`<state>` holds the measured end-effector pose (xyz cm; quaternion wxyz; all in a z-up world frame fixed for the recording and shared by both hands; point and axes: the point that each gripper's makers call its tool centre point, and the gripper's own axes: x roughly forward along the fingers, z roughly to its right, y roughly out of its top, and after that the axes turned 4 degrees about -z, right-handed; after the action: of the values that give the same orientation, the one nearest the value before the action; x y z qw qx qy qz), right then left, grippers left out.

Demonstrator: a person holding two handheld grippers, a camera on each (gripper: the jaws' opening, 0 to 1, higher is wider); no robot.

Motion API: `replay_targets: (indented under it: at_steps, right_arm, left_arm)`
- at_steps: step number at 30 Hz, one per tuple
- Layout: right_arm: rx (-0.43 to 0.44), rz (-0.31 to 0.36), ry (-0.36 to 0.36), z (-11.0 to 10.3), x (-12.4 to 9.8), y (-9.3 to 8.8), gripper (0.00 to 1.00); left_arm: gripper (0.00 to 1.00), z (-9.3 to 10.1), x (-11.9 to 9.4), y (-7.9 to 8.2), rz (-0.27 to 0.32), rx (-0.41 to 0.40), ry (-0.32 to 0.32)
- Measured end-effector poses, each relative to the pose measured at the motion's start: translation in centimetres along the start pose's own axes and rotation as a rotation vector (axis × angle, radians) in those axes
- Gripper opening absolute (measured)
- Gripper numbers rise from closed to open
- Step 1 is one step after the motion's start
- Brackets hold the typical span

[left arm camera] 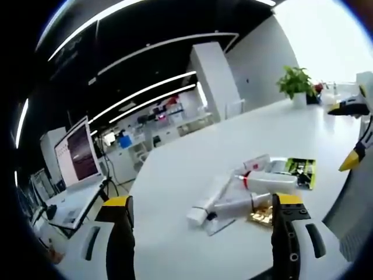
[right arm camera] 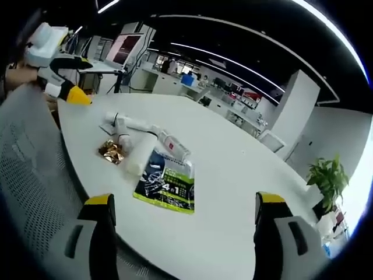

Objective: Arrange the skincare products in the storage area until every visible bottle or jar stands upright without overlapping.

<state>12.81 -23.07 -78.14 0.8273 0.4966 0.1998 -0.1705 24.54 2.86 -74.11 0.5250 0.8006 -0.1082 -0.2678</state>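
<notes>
Several white skincare tubes lie on their sides in a loose heap on the white table point(left arm camera: 192, 146). One long tube point(left arm camera: 211, 198) is nearest, a fatter tube point(left arm camera: 273, 184) lies behind it, and a red-marked tube point(left arm camera: 256, 163) lies farther back. A gold foil sachet point(left arm camera: 262, 216) and a green and black packet point(left arm camera: 300, 170) lie beside them. My left gripper point(left arm camera: 203, 201) is open, low in front of the heap. In the right gripper view I see the fat tube point(right arm camera: 140, 154), the red-marked tube point(right arm camera: 173, 146), the sachet point(right arm camera: 113, 150) and the packet point(right arm camera: 166, 184). My right gripper point(right arm camera: 183, 199) is open above the packet.
A grey mesh chair back point(right arm camera: 29, 175) stands at the table's edge on my side. A potted plant point(left arm camera: 294, 81) stands at the table's far end. A monitor point(left arm camera: 76, 151) sits on a desk beyond. The right gripper point(left arm camera: 341, 136) enters the left gripper view, and the left gripper point(right arm camera: 81, 80) enters the right gripper view.
</notes>
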Motion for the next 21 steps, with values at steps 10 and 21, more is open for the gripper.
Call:
replay_targets:
  at_steps: [10, 21]
  right_arm:
    - [-0.031, -0.018, 0.021, 0.4, 0.6, 0.4, 1.0]
    - [0.06, 0.035, 0.159, -0.4, 2.5, 3.2, 1.0]
  left_arm:
    - [0.97, 0.3, 0.1, -0.1, -0.007, 0.027, -0.01]
    - [0.97, 0.0, 0.1, 0.0, 0.002, 0.016, -0.005]
